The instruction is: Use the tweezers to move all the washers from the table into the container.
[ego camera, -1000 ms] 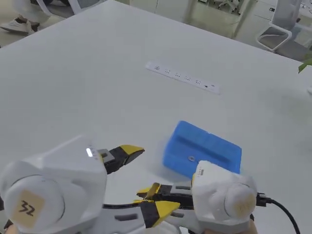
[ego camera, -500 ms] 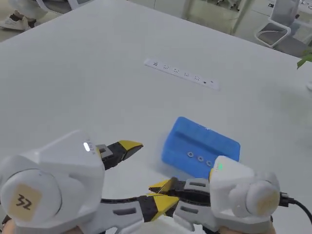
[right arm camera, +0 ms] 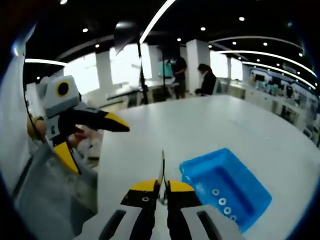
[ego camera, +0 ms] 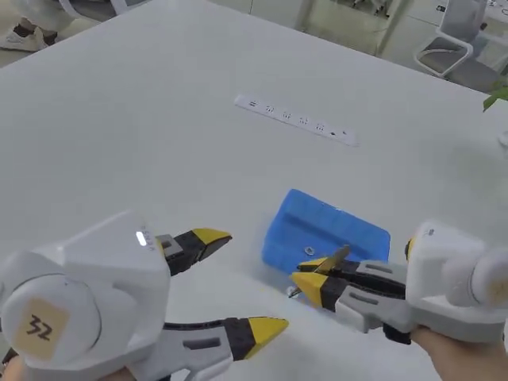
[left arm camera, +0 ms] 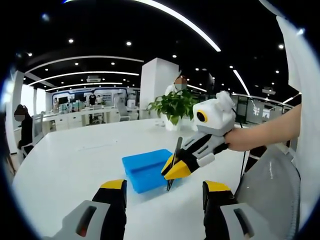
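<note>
The left claw (ego camera: 258,279) is spread wide with nothing between its yellow-tipped jaws, and hangs low over the white counter (ego camera: 159,119). Ahead of it and to its right is the right claw (ego camera: 305,282), held in a person's hand. Its jaws are pressed together on the tweezers (ego camera: 335,257), pinching them partway along their length. The handle end sticks up behind the jaws and the points reach down past the yellow tips. The blue container (ego camera: 333,226) sits on the counter just beyond the right claw's tips, and in the right gripper view it lies ahead and to the right of that claw's jaws. The tweezers' points come down close beside the container's near wall, on the side facing the left claw. Whether they touch the counter or carry anything is too small to tell. A row of small washers (right arm camera: 223,201) lies on the container's floor near the wall closest to the right claw. In the left gripper view the container is straight ahead between the spread jaws, with the right claw slanting down in front of its right corner. Well beyond both claws a white power strip (ego camera: 294,121) lies flat on the counter.
</note>
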Demonstrator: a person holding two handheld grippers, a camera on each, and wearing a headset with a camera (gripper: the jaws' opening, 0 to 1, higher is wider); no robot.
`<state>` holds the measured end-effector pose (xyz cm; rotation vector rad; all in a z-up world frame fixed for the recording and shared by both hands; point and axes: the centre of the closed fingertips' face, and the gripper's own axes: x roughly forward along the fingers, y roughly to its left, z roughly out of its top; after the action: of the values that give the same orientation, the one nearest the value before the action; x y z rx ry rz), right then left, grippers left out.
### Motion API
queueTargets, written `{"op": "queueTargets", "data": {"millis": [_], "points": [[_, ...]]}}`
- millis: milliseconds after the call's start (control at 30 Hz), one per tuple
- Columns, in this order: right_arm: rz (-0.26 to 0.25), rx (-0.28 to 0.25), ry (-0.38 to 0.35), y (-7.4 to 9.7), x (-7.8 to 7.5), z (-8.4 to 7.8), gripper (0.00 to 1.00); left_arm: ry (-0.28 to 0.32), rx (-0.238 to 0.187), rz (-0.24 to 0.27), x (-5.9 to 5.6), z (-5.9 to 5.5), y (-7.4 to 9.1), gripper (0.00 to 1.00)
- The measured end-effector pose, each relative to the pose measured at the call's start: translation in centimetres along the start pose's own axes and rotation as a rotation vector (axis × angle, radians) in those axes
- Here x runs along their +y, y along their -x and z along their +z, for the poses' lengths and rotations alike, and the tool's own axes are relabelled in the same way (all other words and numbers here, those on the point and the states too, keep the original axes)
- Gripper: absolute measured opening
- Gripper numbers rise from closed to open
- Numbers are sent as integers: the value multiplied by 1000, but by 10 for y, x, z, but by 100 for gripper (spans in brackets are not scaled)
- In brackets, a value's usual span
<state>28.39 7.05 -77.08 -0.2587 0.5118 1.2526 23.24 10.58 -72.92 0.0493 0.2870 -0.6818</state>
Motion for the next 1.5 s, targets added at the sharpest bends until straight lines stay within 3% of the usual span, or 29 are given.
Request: {"op": "queueTargets", "data": {"millis": [400,733,1500], "points": [[-113,-97,-130,4,-47,33,4,1,2,10,3,0,1,60],[-160,-53,-154,-9,-71,35,4,2,1,10,3,-1,0,59],[-149,25,-214,-40,-104,13,4,0,7,11,3,-3,0,57]]}}
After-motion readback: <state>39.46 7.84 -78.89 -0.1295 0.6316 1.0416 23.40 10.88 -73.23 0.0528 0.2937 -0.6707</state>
